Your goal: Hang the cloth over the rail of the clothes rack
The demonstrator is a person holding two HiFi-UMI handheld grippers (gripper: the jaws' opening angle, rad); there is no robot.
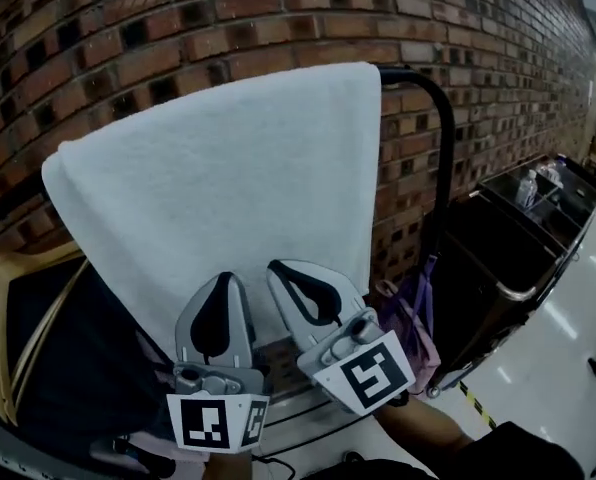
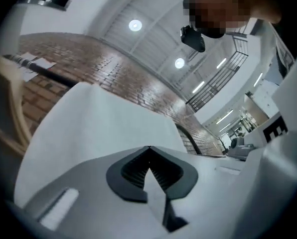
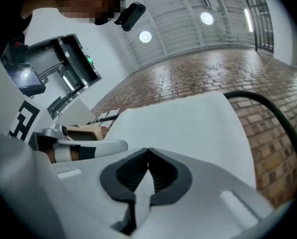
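Note:
A white cloth (image 1: 228,168) hangs draped over the black rail (image 1: 423,80) of the clothes rack, spread wide in front of the brick wall. Both grippers are low on its front face, side by side. My left gripper (image 1: 221,280) is shut, and a fold of the cloth (image 2: 98,118) runs between its pads. My right gripper (image 1: 281,266) is shut the same way on the cloth (image 3: 188,123), just to the right of the left one. The right gripper view shows the rail (image 3: 268,106) curving down past the cloth's right edge. In their own views the jaw tips meet: left gripper (image 2: 148,147), right gripper (image 3: 148,149).
A brick wall (image 1: 498,58) stands close behind the rack. A dark garment with a tan strap (image 1: 38,348) hangs at the left. A purple bag (image 1: 410,318) hangs low at the right. Black open bins (image 1: 518,238) with a bottle (image 1: 526,188) line the wall further right.

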